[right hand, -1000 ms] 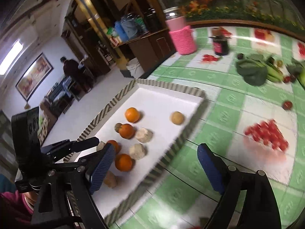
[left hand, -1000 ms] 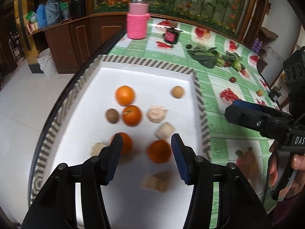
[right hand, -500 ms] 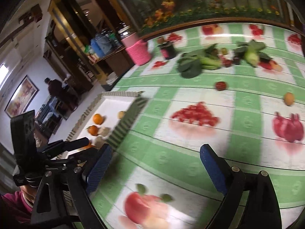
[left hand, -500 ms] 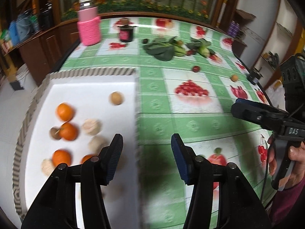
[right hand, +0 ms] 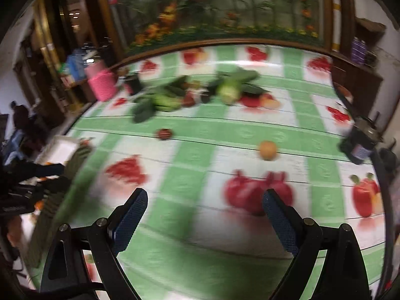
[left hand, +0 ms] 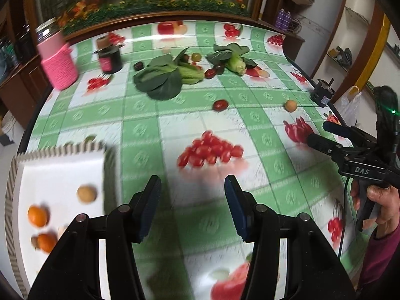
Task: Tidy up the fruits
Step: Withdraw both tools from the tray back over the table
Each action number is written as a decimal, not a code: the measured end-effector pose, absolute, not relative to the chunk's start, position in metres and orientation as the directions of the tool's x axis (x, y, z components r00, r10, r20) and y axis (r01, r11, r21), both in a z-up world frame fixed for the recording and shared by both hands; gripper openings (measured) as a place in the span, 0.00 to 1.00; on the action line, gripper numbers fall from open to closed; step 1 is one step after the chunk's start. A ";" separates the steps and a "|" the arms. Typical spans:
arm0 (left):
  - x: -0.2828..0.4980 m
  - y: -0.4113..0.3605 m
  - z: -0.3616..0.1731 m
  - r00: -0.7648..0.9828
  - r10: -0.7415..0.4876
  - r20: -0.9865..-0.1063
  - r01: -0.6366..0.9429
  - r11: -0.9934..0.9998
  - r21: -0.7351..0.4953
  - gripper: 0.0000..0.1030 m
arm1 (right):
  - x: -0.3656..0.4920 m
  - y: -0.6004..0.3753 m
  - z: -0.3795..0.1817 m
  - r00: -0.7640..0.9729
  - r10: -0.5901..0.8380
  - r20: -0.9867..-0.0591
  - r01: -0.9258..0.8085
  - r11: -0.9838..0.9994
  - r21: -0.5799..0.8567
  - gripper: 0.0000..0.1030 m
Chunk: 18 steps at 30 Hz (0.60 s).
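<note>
Nearest to my left gripper [left hand: 191, 206] I see only the green-and-white checked tablecloth printed with fruit [left hand: 250, 125]; its blue-padded jaws stand partly apart with nothing between them, over a printed pile of red cherries. Just to its left sits the white tray with a striped rim [left hand: 60, 148], holding two round orange fruits [left hand: 37, 216] and a small tan round fruit [left hand: 86, 194]; the lower one is blurred. My right gripper [right hand: 205, 217] hovers over a printed pair of pomegranates, jaws wide apart and empty, touching nothing. Beyond it a small pale-orange round fruit [right hand: 268, 150] lies loose on the cloth, and farther left a small dark-red round fruit [right hand: 164, 134], well apart from each other and from the tray. At the right table edge near the orange fruit stands a small black device [right hand: 361, 143]. Farther back lie two bunches of leafy green vegetables [left hand: 162, 78] with a few small dark red fruits among them, then a dark jar with a pink label [left hand: 109, 60] and a bottle in a pink knitted sleeve [left hand: 58, 61] by the far left edge. In the left view a hand [left hand: 380, 203] grips the right tool's handle.
</note>
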<state>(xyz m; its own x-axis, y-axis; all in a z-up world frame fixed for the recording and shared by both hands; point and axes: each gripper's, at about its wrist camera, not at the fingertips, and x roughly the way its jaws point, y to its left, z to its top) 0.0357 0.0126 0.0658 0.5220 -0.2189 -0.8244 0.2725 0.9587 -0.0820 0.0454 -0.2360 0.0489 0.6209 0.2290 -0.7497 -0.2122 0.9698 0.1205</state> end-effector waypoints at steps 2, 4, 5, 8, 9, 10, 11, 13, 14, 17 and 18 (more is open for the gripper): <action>0.048 0.004 0.063 0.513 -0.225 -0.829 0.287 0.954 -0.081 0.49 | 0.054 -0.247 0.042 0.615 0.199 -0.763 -0.187 0.977 0.103 0.92; 0.056 -0.002 0.059 0.501 -0.228 -0.835 0.292 0.953 -0.086 0.49 | 0.061 -0.248 0.036 0.609 0.181 -0.772 -0.182 0.980 0.086 0.90; 0.061 -0.005 0.057 0.493 -0.233 -0.838 0.297 0.951 -0.089 0.49 | 0.064 -0.249 0.035 0.611 0.176 -0.772 -0.177 0.981 0.083 0.90; 0.077 -0.015 0.051 0.478 -0.244 -0.844 0.315 0.944 -0.094 0.49 | 0.074 -0.255 0.036 0.629 0.162 -0.760 -0.144 0.985 0.091 0.90; 0.082 -0.017 0.049 0.473 -0.249 -0.845 0.318 0.943 -0.100 0.49 | 0.078 -0.257 0.038 0.635 0.157 -0.756 -0.134 0.987 0.093 0.90; 0.086 -0.019 0.047 0.466 -0.256 -0.847 0.322 0.941 -0.108 0.49 | 0.083 -0.259 0.040 0.640 0.150 -0.753 -0.120 0.988 0.095 0.90; 0.094 -0.022 0.044 0.454 -0.264 -0.851 0.325 0.938 -0.118 0.49 | 0.089 -0.262 0.041 0.644 0.140 -0.752 -0.100 0.990 0.098 0.90; 0.104 -0.024 0.041 0.448 -0.263 -0.854 0.317 0.940 -0.123 0.49 | 0.099 -0.266 0.044 0.650 0.130 -0.749 -0.080 0.992 0.103 0.90; 0.110 -0.026 0.039 0.448 -0.262 -0.855 0.314 0.941 -0.124 0.49 | 0.105 -0.269 0.044 0.651 0.128 -0.748 -0.072 0.992 0.107 0.90; 0.125 -0.030 0.036 0.446 -0.258 -0.857 0.306 0.944 -0.125 0.49 | 0.120 -0.272 0.041 0.636 0.132 -0.760 -0.065 0.991 0.117 0.80; 0.130 -0.032 0.035 0.443 -0.261 -0.858 0.303 0.944 -0.131 0.49 | 0.123 -0.272 0.039 0.632 0.131 -0.764 -0.067 0.991 0.115 0.75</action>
<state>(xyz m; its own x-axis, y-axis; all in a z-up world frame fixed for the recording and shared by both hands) 0.1300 -0.0321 0.0351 0.4429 -0.2612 -0.8577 0.3026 0.9440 -0.1313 0.1233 -0.2722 0.0391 0.6317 0.1309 -0.7641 -0.0668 0.9912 0.1146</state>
